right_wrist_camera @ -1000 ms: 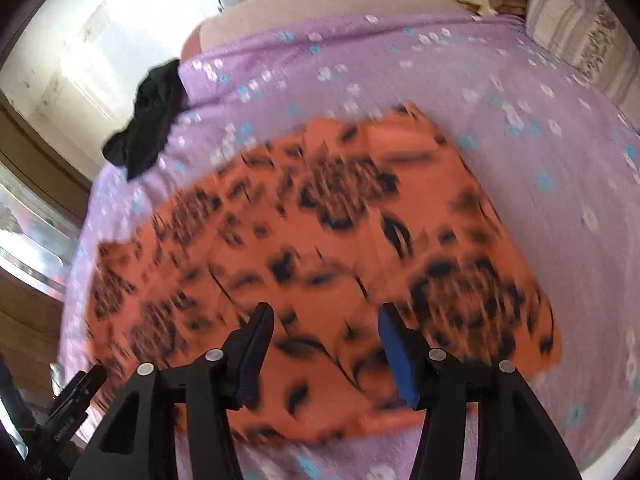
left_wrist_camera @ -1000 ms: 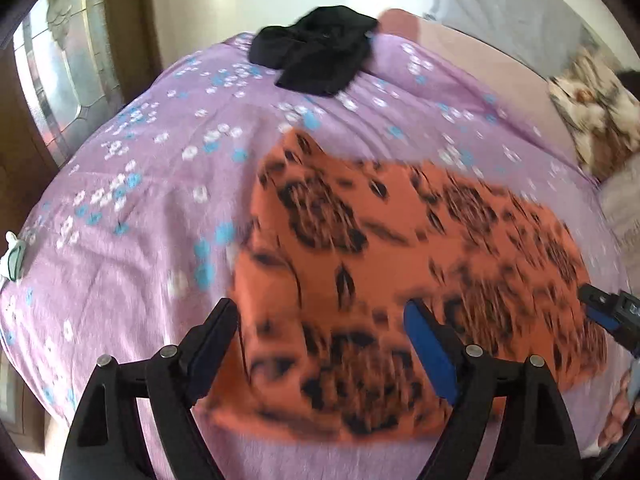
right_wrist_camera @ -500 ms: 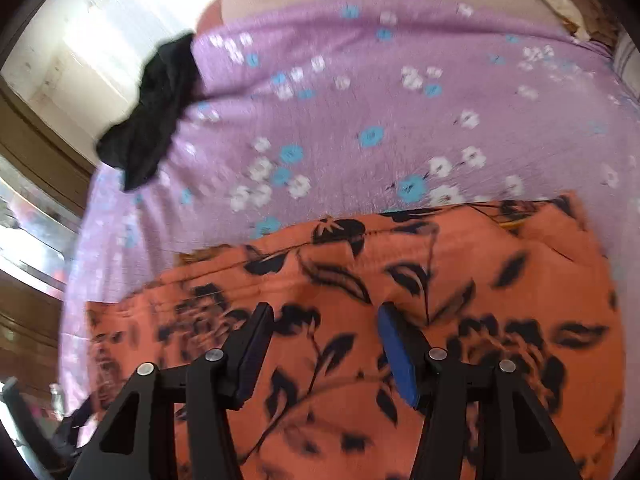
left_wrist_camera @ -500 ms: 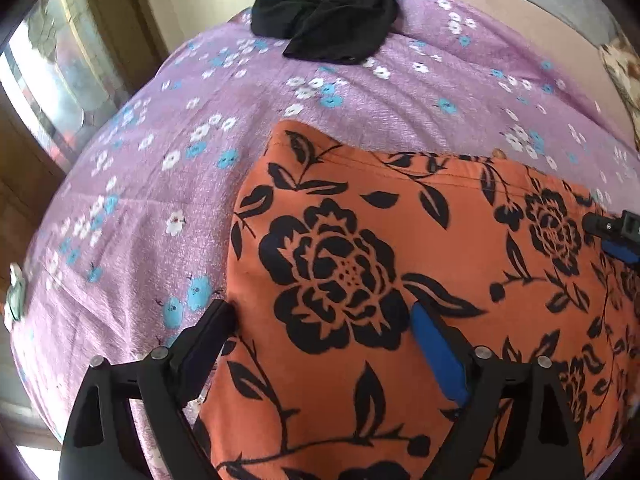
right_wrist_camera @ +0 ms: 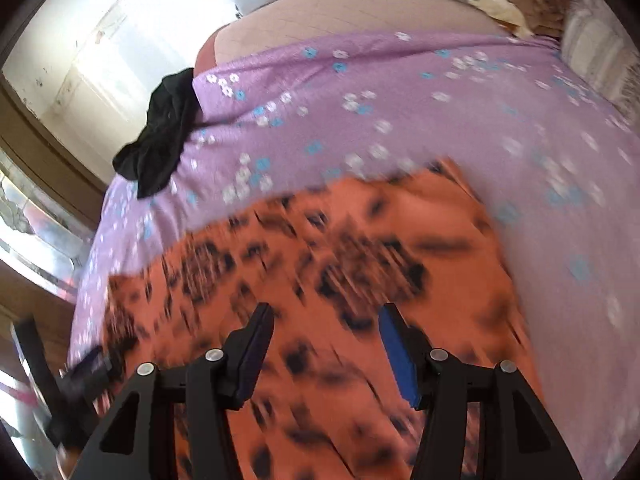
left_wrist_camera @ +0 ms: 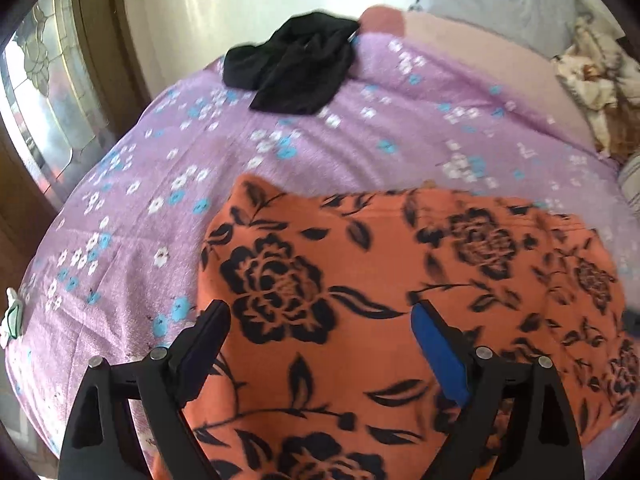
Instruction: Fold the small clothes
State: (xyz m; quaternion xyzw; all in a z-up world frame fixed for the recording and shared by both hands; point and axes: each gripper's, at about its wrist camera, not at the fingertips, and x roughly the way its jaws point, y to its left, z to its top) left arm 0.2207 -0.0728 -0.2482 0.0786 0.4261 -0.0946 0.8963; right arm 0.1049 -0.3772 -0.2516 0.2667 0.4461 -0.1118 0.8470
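I judge the folding barely begun: the orange floral garment [left_wrist_camera: 400, 288] lies spread in what looks like a single flat layer on the purple flowered bedspread [left_wrist_camera: 320, 152], near its front edge, with the black garment [left_wrist_camera: 292, 68] bunched at the far corner, untouched. The orange piece runs long side to side across my view, one corner pointing toward the black heap. My left gripper [left_wrist_camera: 320, 344] hangs above it with fingers wide, my right gripper [right_wrist_camera: 324, 344] narrower but parted, neither clamping cloth.
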